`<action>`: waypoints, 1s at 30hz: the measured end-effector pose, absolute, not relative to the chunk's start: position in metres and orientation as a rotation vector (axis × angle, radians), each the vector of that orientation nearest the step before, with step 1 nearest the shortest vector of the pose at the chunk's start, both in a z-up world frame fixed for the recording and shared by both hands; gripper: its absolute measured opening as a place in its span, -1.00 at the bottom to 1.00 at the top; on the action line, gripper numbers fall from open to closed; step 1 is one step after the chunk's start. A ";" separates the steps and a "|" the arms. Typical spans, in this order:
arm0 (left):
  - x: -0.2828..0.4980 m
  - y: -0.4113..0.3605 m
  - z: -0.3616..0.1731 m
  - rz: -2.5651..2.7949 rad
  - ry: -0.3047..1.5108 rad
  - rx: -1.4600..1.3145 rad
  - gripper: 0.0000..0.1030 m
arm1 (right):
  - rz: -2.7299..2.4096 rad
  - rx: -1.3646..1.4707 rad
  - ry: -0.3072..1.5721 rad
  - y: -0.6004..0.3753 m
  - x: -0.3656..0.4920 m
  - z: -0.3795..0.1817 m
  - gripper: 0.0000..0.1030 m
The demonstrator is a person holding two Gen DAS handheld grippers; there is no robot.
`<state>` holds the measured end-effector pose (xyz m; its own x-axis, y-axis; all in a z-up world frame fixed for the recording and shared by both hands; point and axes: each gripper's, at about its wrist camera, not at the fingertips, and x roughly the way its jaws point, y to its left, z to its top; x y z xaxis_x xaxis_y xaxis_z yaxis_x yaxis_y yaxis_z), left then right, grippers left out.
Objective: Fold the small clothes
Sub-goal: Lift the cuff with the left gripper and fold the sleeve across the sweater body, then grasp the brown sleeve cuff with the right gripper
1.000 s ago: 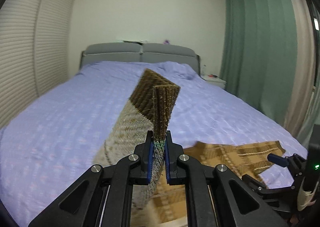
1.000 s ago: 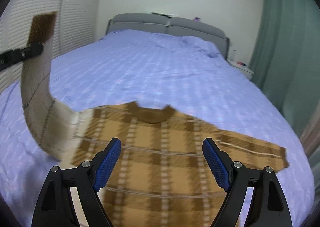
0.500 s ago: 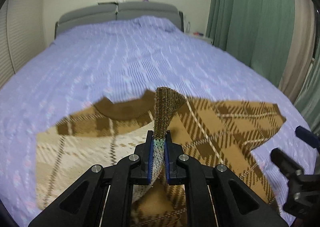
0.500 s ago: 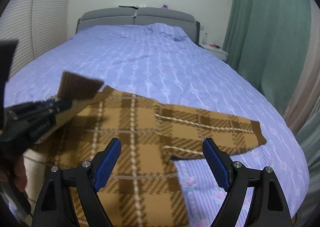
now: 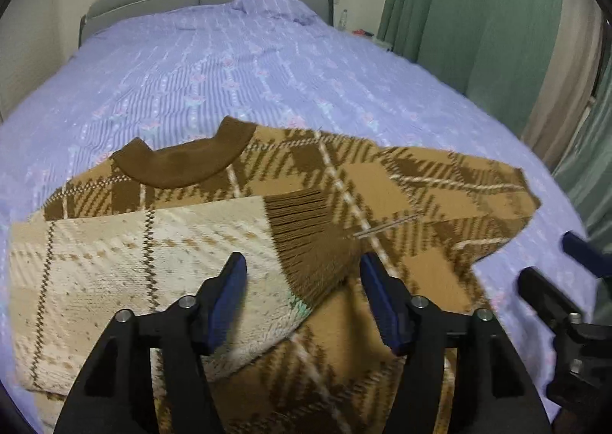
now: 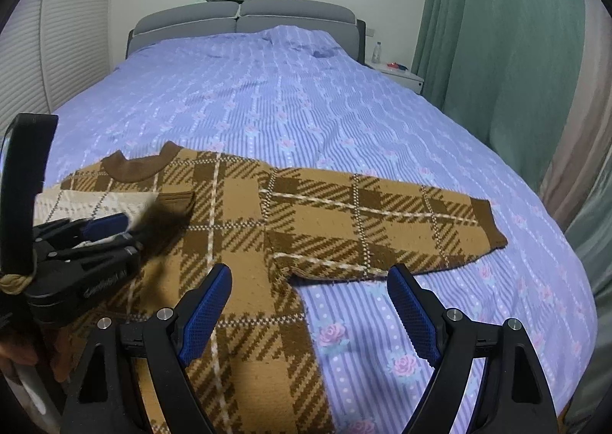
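Observation:
A brown plaid sweater (image 6: 237, 216) lies flat on the bed, collar (image 6: 134, 168) toward the headboard. Its left sleeve (image 5: 153, 250) is folded across the chest, pale inside showing, brown cuff (image 5: 310, 239) near the middle. My left gripper (image 5: 302, 292) is open just above that cuff and holds nothing; it also shows in the right wrist view (image 6: 111, 231). The right sleeve (image 6: 382, 220) lies spread out to the right. My right gripper (image 6: 306, 308) is open and empty above the sweater's right armpit and the bedsheet.
The bed (image 6: 306, 97) has a lilac flowered cover and a grey headboard (image 6: 244, 17). A white nightstand (image 6: 397, 76) with a bottle stands at the far right beside green curtains (image 6: 497, 51). A slatted wardrobe (image 6: 46, 51) is on the left.
My left gripper carried the left sleeve over the chest, lowered it and opened, so the sleeve now lies folded. My right gripper stayed open and shifted toward the right sleeve.

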<state>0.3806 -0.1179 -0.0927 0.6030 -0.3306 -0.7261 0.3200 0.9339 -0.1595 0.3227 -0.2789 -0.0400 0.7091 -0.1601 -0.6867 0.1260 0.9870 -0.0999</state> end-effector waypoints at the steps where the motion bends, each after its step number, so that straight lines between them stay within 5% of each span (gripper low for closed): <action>1: 0.379 -0.117 -0.089 -0.381 0.840 -0.018 0.28 | -0.160 -0.043 0.769 -0.280 0.323 -0.040 0.63; 8: 0.345 -0.116 -0.043 -0.307 0.768 0.077 0.36 | -0.179 -0.009 0.762 -0.299 0.317 -0.040 0.63; 13: 0.337 -0.140 -0.016 -0.296 0.730 0.133 0.61 | -0.188 0.035 0.743 -0.326 0.312 -0.037 0.63; 30: 0.368 -0.290 -0.023 -0.396 0.784 0.248 0.63 | -0.285 0.334 0.719 -0.494 0.328 -0.057 0.62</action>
